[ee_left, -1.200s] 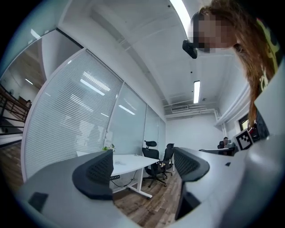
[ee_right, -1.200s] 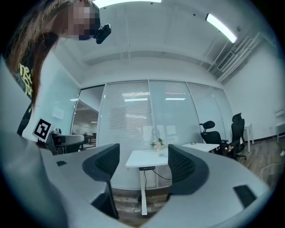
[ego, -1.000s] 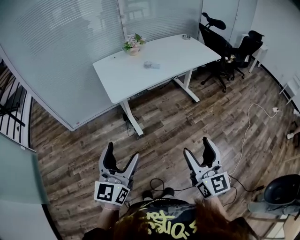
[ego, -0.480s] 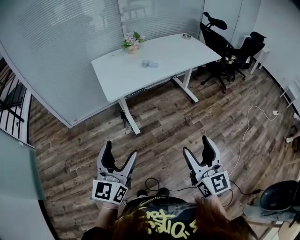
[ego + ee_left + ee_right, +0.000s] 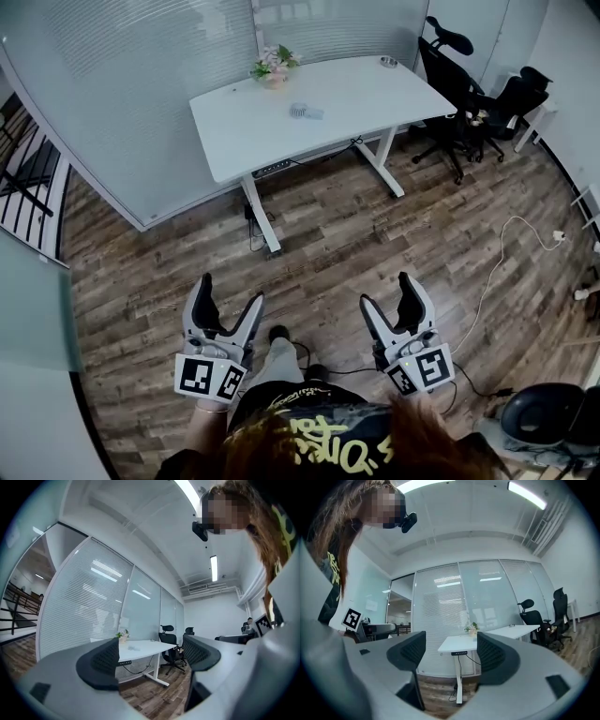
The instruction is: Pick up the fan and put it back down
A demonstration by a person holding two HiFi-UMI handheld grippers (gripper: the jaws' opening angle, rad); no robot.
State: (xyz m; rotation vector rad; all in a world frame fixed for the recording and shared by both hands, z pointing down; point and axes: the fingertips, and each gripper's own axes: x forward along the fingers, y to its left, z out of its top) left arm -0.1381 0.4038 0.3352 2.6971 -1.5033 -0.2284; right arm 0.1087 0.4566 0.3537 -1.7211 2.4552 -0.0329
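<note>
The fan (image 5: 298, 111) is a small pale round thing lying near the middle of the white desk (image 5: 356, 98), far ahead of me across the wooden floor. My left gripper (image 5: 230, 292) and right gripper (image 5: 386, 292) are held low in front of the person, both open with nothing between their jaws. Both are far from the desk. In the left gripper view the left gripper (image 5: 150, 656) frames the desk (image 5: 145, 645). The right gripper (image 5: 450, 656) also frames the desk (image 5: 487, 637) in its own view.
A pot of flowers (image 5: 274, 67) and a small bowl (image 5: 388, 62) stand at the desk's far edge. Two black office chairs (image 5: 469, 89) stand to its right. Glass partitions (image 5: 122, 103) run behind it. A white cable (image 5: 506, 248) crosses the floor at right.
The view has shifted a little, so the desk now sits slightly further right. A foot has stepped forward between the grippers. Both grippers stay open and have sunk slightly in the picture.
</note>
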